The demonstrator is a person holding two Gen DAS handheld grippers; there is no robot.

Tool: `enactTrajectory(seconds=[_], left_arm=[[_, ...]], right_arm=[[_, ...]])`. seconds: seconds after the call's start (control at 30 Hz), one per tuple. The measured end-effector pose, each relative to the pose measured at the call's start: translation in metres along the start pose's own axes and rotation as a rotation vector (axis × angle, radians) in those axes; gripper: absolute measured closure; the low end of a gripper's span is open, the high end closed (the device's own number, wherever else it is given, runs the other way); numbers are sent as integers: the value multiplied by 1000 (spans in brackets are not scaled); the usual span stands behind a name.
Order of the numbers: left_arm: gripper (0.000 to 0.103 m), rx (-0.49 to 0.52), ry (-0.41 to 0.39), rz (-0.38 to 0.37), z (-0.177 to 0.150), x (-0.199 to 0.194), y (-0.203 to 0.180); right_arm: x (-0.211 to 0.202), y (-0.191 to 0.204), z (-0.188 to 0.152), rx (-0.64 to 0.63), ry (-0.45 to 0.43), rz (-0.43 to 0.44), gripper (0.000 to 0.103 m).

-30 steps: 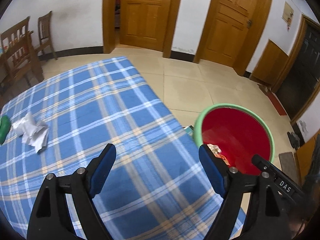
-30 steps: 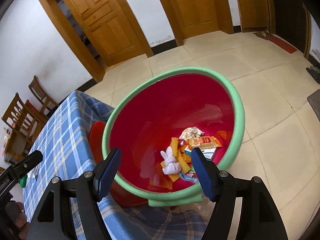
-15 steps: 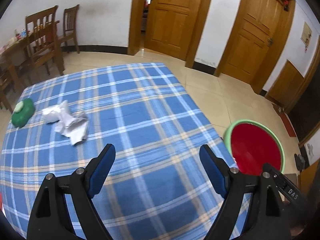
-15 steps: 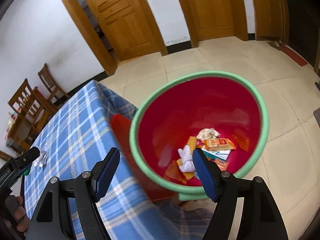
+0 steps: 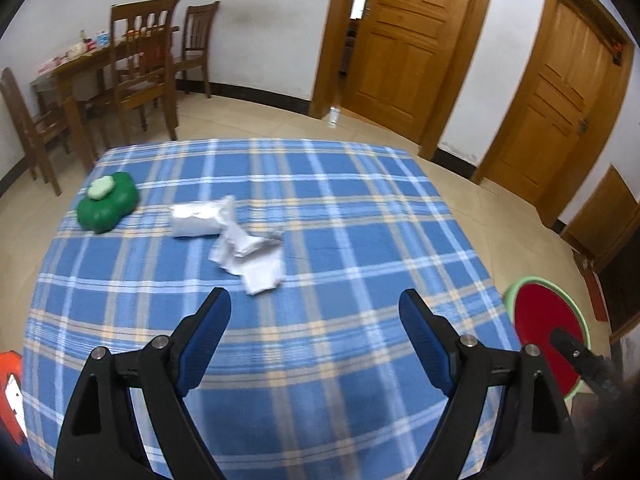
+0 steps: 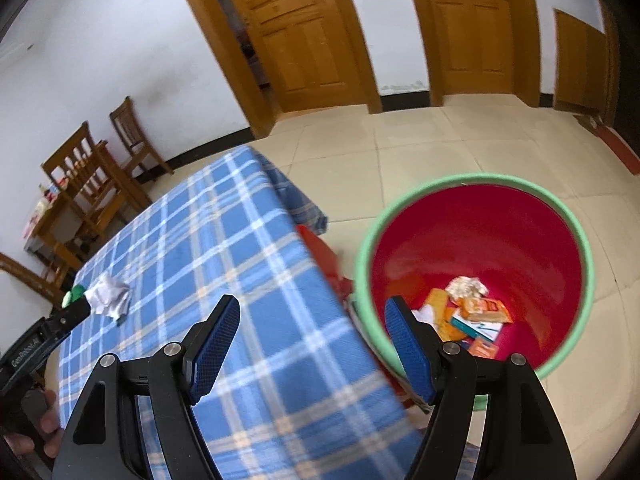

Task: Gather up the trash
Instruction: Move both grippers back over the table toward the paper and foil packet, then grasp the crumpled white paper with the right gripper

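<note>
**Two grippers empty above table; paper trash ahead of left jaws**

Counted: two grippers, one heap of crumpled white paper (image 5: 236, 240), one green container (image 5: 107, 207), one red bin (image 6: 476, 268) with a green rim, three wooden chairs.

The left gripper (image 5: 316, 312) hangs over the table (image 5: 360, 216) with its jaws released and nothing between them. The paper lies on the checked cloth just beyond the left fingertip. The right gripper (image 6: 312, 316) is likewise spread and empty, straddling the table edge and the bin rim.

Wrappers at the bin bottom are blurred; individual pieces cannot be counted.
</note>
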State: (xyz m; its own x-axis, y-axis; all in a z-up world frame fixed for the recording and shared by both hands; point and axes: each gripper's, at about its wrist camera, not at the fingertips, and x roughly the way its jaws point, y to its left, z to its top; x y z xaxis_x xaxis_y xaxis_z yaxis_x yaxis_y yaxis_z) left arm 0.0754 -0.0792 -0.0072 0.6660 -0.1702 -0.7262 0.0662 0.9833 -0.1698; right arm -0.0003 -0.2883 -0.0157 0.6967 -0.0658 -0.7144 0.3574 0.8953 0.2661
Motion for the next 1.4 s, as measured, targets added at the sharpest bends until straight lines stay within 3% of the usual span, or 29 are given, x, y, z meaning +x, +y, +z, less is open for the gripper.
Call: enactTrajectory(seconds=[0.2, 0.77, 1.23, 1.4], left_arm=[[18, -15, -1, 54, 3, 2, 30], [18, -186, -1, 127, 3, 10, 121], [18, -270, -7, 196, -4, 11, 173], [18, -296, -5, 201, -8, 12, 186]], right_arm=[[10, 36, 6, -55, 6, 30, 27], [55, 145, 1, -223, 71, 112, 27], [112, 232, -18, -381, 142, 166, 27], [133, 253, -27, -423, 167, 163, 22]])
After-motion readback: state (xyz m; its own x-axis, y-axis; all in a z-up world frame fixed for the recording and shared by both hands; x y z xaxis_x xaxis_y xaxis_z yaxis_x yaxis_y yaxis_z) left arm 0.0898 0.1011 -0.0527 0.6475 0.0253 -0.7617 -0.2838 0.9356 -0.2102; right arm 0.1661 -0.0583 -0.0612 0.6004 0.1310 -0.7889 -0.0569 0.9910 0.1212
